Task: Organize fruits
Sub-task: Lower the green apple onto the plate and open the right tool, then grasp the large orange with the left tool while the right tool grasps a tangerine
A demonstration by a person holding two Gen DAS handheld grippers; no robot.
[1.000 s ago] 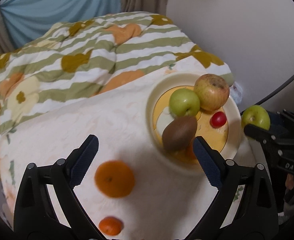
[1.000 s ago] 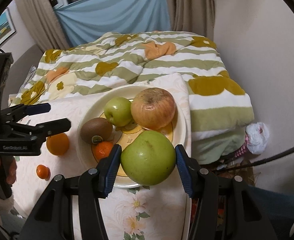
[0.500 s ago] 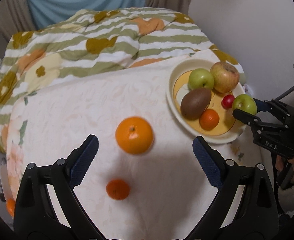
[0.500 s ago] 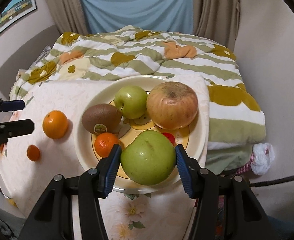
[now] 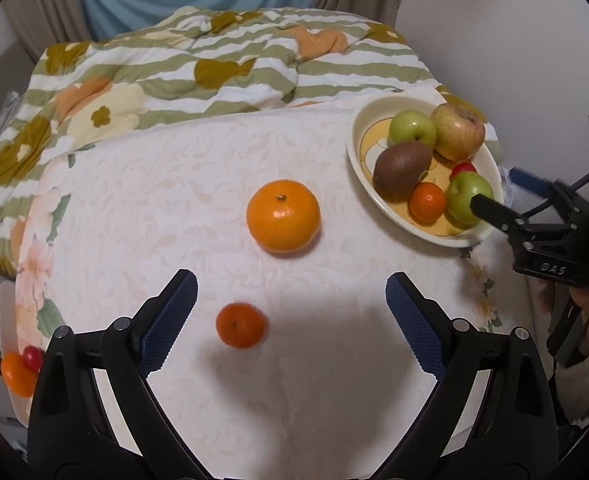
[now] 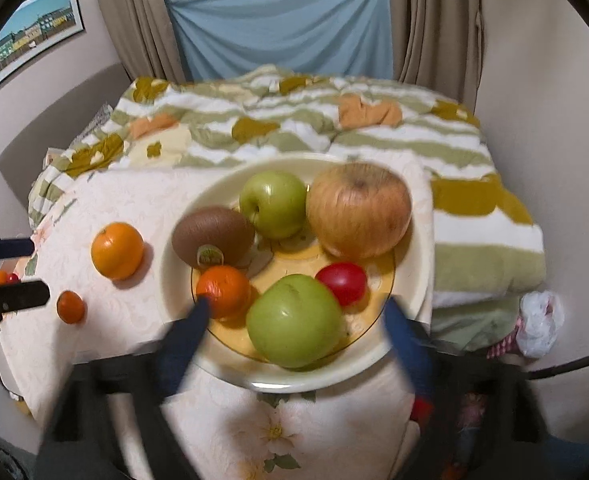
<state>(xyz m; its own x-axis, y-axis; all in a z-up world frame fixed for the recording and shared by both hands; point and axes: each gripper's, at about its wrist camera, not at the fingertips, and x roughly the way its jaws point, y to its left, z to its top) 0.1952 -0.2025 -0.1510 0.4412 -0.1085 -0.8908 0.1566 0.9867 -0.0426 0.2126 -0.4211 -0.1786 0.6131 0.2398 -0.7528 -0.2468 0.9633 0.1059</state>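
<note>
A cream plate (image 6: 182,280) (image 5: 358,148) holds a kiwi (image 6: 212,236), a small green apple (image 6: 274,204), a reddish apple (image 6: 358,210), a small orange (image 6: 224,290), a red tomato (image 6: 342,282) and a large green apple (image 6: 294,320) (image 5: 464,196). My right gripper (image 6: 294,316) is open, blurred, its fingers apart from the large green apple between them. A big orange (image 5: 283,216) (image 6: 117,250) and a small mandarin (image 5: 240,325) (image 6: 70,307) lie on the tablecloth. My left gripper (image 5: 290,308) is open and empty above the mandarin.
A striped flowered quilt (image 5: 222,64) covers the bed behind the table. An orange and a red tomato (image 5: 18,368) sit on a tray at the table's left edge. A white bag (image 6: 542,324) lies on the floor at right. Walls stand close on the right.
My right gripper has opened and let go of the large green apple, which now rests on the plate. My left gripper has drawn back toward the mandarin.
</note>
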